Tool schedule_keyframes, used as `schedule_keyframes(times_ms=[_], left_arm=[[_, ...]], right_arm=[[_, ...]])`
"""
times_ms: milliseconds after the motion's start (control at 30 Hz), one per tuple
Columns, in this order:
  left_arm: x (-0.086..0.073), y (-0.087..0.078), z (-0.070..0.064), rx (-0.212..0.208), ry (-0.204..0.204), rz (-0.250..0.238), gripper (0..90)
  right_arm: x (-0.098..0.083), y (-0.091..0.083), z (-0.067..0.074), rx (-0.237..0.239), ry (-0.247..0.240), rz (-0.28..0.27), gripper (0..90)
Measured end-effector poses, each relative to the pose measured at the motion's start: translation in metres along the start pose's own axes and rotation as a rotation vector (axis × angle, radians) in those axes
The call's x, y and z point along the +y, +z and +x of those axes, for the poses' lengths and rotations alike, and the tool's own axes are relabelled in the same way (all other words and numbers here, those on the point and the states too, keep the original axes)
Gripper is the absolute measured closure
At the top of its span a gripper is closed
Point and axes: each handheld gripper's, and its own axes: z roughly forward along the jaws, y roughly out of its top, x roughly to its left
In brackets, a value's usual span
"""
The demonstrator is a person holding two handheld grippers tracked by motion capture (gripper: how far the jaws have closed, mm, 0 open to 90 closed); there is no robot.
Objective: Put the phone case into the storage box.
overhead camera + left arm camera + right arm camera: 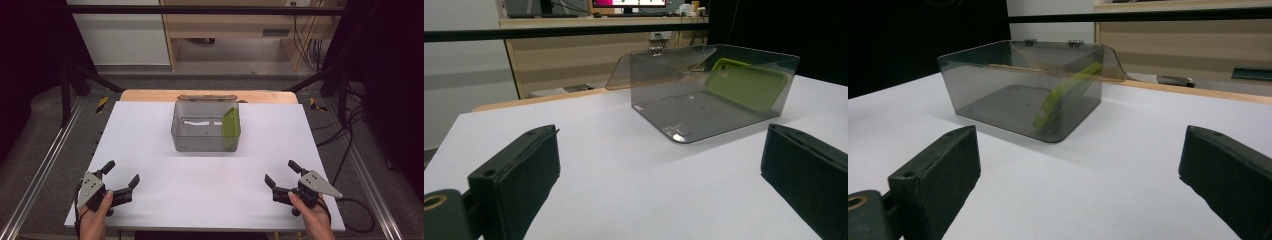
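The white table (150,150) carries a smoky clear box (200,135) at frame centre, lid open; my green phone case (231,122) leans against its right wall, long axis running away from me. Both hand-held grippers, left (120,175) and right (282,172), gape wide and empty. A clumsy reach could topple the case, I judge.

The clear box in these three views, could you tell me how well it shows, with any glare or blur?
High view: the clear box is small but sharp, with white glare streaks on its floor beside the green case. Left gripper view: box sharp, near black jaws soft. Right gripper view: tinted walls dull the green case slightly.
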Motion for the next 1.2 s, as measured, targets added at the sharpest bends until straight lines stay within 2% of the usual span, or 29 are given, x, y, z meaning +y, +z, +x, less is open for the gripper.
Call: schedule_keyframes(times_ms=[667, 867, 1000, 1200], left_arm=[[-0.001, 0.002, -0.001, -0.013, -0.006, 0.004, 1.2], [-0.001, 0.002, -0.001, -0.017, -0.022, 0.002, 1.1], [-0.001, 0.002, -0.001, -0.02, -0.027, -0.001, 1.1], [-0.001, 0.004, -0.003, -0.032, -0.033, -0.003, 1.1]], right_arm=[[-0.004, 0.021, 0.002, -0.011, -0.03, 0.01, 3.7], [-0.002, 0.028, 0.003, -0.009, -0.033, 0.002, 3.7], [-0.001, 0.034, 0.003, -0.006, -0.053, 0.007, 3.7], [-0.001, 0.045, 0.001, -0.017, -0.05, 0.014, 3.9]])
